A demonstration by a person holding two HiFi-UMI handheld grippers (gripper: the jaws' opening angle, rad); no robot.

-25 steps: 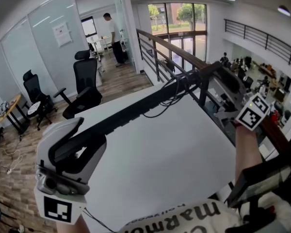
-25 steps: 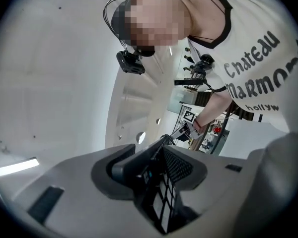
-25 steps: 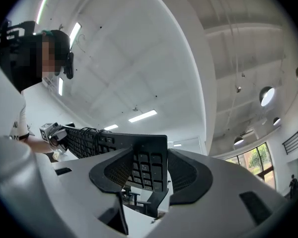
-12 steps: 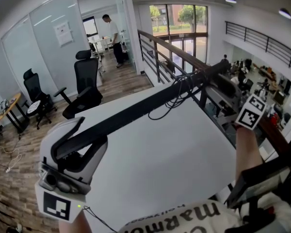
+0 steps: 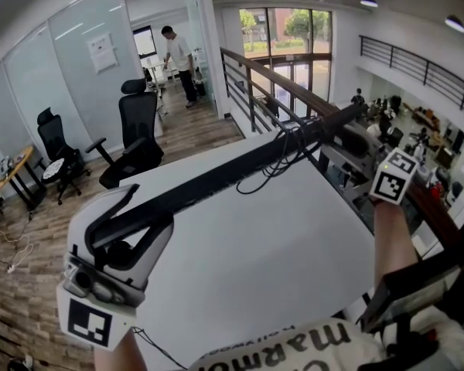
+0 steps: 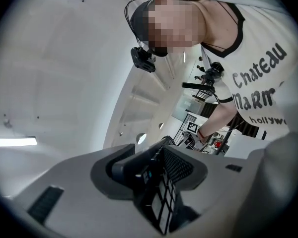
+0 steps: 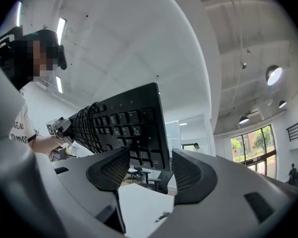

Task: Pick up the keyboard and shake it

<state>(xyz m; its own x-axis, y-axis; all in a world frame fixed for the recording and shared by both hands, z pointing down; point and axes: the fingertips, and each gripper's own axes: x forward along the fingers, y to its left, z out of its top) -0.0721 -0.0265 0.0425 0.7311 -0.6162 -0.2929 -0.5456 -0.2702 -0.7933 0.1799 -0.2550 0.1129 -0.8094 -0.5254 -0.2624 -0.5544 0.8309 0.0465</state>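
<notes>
white table (image 5: 278, 253) under keyboard (image 5: 216, 178), left tongs (image 6: 156, 171) tight on it, right tongs (image 7: 149, 170) just opening about it; shirt (image 6: 260, 78) maybe "chateau marm"

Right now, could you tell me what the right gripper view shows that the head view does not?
Only the right gripper view shows the long black keyboard key side on, its end in the gap of the right gripper, whose jaws have just been opening and stand apart, not pressing it. Only the head view shows that gripper's marker cube, the forearm behind it and the wooden-topped railing. Both show the left gripper clamped on the keyboard's other end, the white table below and a distant person in a white top.
</notes>
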